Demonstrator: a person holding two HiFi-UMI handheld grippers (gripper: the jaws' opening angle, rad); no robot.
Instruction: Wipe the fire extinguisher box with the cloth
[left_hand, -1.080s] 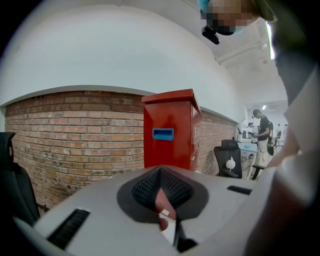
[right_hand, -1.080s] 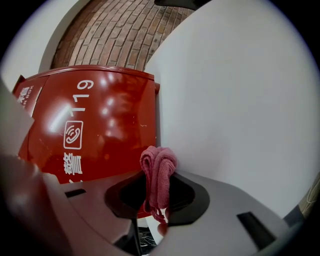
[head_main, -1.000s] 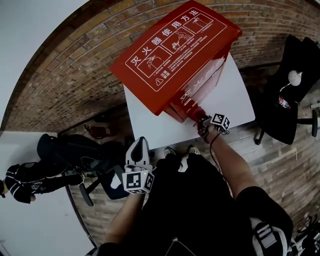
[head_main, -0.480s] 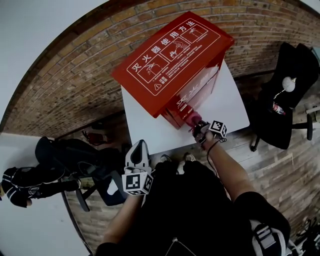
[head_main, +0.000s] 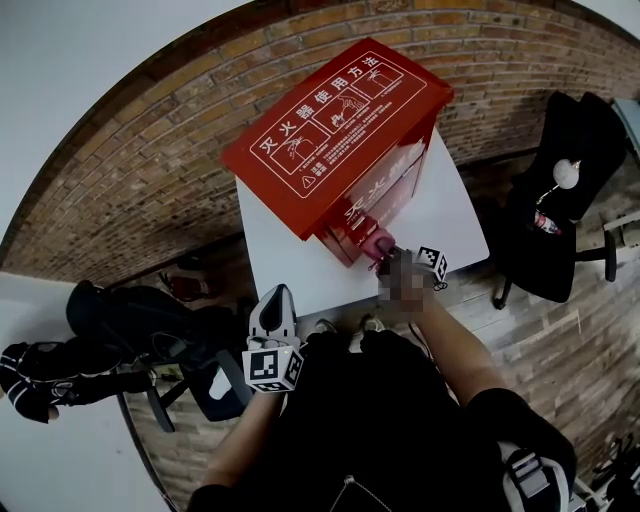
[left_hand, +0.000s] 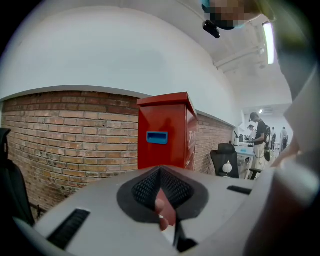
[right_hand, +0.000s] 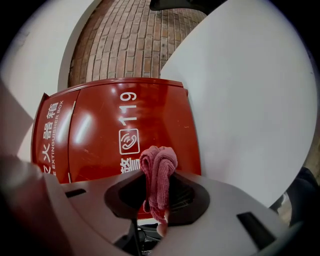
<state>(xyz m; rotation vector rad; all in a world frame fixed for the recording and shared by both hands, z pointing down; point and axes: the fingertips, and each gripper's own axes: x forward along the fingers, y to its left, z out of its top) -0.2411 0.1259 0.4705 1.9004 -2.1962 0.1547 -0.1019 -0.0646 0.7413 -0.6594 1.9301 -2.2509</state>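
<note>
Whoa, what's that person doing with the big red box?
A person is cleaning a red fire extinguisher box that stands on a white platform by a brick wall. The right gripper is shut on a pink cloth and holds it at the box's lower front. Whether the cloth touches the box is hard to tell. The left gripper is shut and empty, away from the box.

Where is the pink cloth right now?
The pink cloth is pinched in the right gripper, close up to the lower front of the red fire extinguisher box. In the head view it sits mid-picture, just above the white table.
</note>
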